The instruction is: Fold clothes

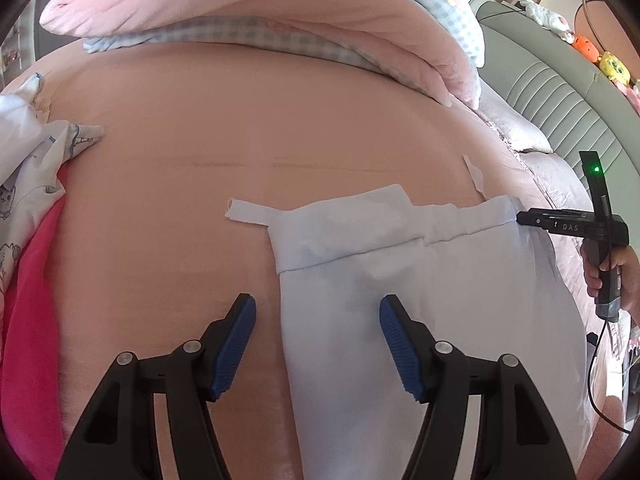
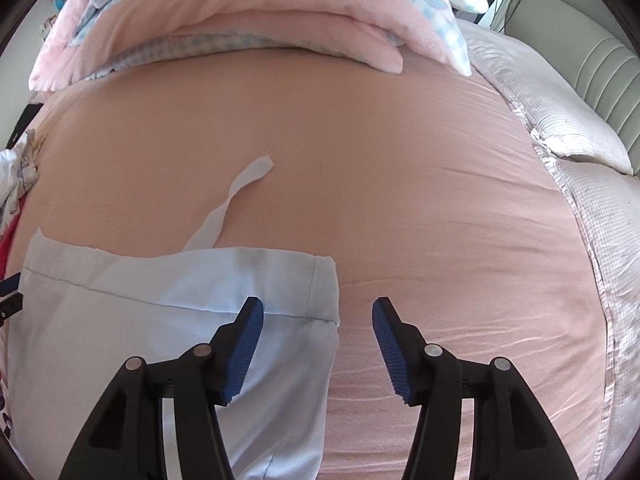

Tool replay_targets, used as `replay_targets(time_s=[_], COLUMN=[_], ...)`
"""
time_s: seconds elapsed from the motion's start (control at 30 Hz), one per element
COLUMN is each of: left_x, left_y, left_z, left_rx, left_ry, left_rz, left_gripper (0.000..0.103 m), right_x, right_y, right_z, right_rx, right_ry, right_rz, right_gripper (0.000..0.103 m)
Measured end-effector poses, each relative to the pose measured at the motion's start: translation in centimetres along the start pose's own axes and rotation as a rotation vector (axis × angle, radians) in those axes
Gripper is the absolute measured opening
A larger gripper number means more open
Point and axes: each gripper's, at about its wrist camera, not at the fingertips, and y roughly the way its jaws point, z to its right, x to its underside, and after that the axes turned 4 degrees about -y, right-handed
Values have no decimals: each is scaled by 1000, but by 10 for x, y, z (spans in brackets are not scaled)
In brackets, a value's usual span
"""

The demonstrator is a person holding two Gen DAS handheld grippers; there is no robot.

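Trousers (image 1: 420, 312) — legs cut off below both open grippers.

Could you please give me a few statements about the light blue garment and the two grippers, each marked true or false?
1. The left gripper is open. True.
2. The right gripper is clamped on the light blue garment. False: its jaws are apart and grip nothing.
3. The garment lies on a pink bed sheet. True.
4. Both drawstring ends are tucked inside the waistband. False: they lie out on the sheet.
5. A folded quilt lies beyond the garment. True.
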Motion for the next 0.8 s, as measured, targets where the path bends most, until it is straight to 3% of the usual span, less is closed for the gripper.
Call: replay_targets(time_s=[0.03, 0.07, 0.1, 0.13, 0.27, 0.37, 0.5, 0.57, 0.6, 0.73, 0.8], left_x=[-2, -4, -7, -9, -18, -18, -13, -11, -10, -6, 2], left_y=[1, 1, 1, 2, -5, -1, 7, 4, 3, -2, 4], left_z=[1, 3, 1, 0, -22, -23, -10, 4, 11, 40, 49], left_rx=[-5, -11, -33, -55, -35, -53, 24, 25, 26, 31, 82], left_ry=[2, 4, -4, -13, -153, -138, -77, -24, 2, 107, 158], left_rz=[6, 13, 25, 37, 98, 73, 1, 7, 11, 22, -66], left_gripper=[62, 62, 62, 62, 62, 62, 61, 11, 4, 4, 4], right_x=[0, 0, -1, -1, 4, 15, 27, 31, 32, 36, 37], right_y=[7, 11, 9, 7, -25, -51, -52, -44, -41, -42, -40], right_z=[-2, -4, -7, -11, -27, -32, -5, 11, 19, 20, 18], right_rx=[-17, -31, -38, -48, -152, -186, -151, -113, -116, -100, -75], right_ry=[-5, -10, -14, -20, -72, -120, -91, -48, -22, -31, -49], right_rz=[-12, -14, 4, 24, 126, 172, 149, 120, 108, 107, 98], right_gripper=[46, 28, 24, 10, 10, 9, 9, 9, 9, 9, 9])
